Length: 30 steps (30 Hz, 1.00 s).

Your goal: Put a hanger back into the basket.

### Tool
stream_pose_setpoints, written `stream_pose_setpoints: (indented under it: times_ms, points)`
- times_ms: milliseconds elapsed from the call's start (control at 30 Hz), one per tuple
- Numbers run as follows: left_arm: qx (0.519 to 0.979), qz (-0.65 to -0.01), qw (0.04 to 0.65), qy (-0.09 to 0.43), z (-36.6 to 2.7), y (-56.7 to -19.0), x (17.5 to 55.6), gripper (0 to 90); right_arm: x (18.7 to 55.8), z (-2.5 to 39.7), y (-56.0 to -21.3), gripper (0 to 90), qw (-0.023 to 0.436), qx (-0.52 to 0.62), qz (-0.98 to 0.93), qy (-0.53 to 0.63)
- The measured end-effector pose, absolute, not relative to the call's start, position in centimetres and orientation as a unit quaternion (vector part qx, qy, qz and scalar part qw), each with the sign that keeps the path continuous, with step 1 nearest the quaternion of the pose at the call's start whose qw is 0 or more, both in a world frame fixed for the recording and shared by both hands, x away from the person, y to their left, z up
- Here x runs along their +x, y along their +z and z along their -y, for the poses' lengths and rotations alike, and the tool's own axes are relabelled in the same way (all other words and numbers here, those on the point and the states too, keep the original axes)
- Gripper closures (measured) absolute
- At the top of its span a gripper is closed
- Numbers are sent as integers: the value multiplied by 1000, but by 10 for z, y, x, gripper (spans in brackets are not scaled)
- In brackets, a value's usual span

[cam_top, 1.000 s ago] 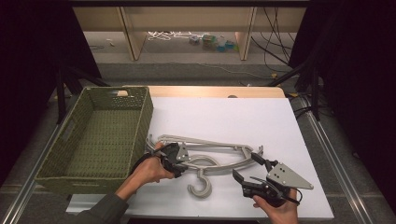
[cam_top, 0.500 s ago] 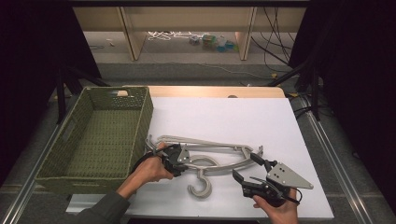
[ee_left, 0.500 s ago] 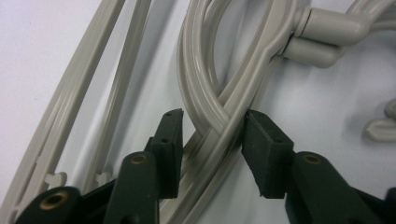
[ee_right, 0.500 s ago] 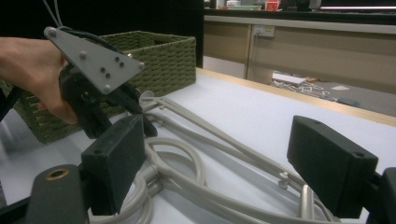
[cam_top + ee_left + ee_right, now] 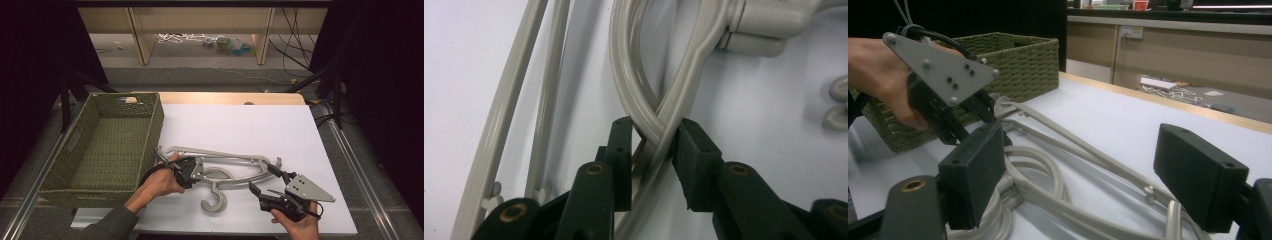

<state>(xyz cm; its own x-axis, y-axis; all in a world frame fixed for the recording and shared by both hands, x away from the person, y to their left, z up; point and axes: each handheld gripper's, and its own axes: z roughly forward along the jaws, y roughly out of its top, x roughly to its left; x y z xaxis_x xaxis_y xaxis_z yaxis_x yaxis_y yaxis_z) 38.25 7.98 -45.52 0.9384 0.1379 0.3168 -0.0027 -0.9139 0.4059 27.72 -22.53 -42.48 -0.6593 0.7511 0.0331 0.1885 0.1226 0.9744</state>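
We see our left claw (image 5: 196, 171) clamped on the grey plastic clothes hangers (image 5: 220, 167), its two pads (image 5: 621, 150) pinching the spot where two curved arms cross, with the rest of the hangers running ahead of it flat on the white tabletop (image 5: 240, 125). Our right claw (image 5: 265, 180) stands wide apart and holds nothing; the hangers' far end lies just ahead of and between its jaws. The green woven basket (image 5: 100, 150) sits just beside the left claw, on the side away from the right one.
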Motion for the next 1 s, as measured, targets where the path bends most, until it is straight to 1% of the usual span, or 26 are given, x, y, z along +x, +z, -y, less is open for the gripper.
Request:
stream_pose_setpoints:
  times_ms: [333, 600, 667, 800, 867, 900, 1000]
  points:
    - [962, -43, 217, 163, -78, -449, 383, 730, 277, 227, -424, 220, 249, 332, -705, 576]
    - [955, -62, 246, 155, -80, -439, 382, 742, 277, 228, -424, 221, 249, 333, -702, 577]
    - [954, -70, 254, 144, -80, -437, 383, 749, 278, 229, -423, 222, 249, 337, -698, 581]
    - [947, -81, 275, 148, -84, -429, 383, 757, 278, 232, -423, 226, 247, 344, -686, 592]
    - [947, -76, 269, 158, -84, -425, 382, 761, 278, 234, -422, 226, 250, 347, -687, 587]
    - [946, -82, 275, 153, -84, -425, 381, 763, 277, 235, -421, 226, 247, 351, -690, 582]
    - [941, -86, 280, 168, -84, -423, 382, 769, 277, 235, -421, 227, 247, 353, -689, 582]
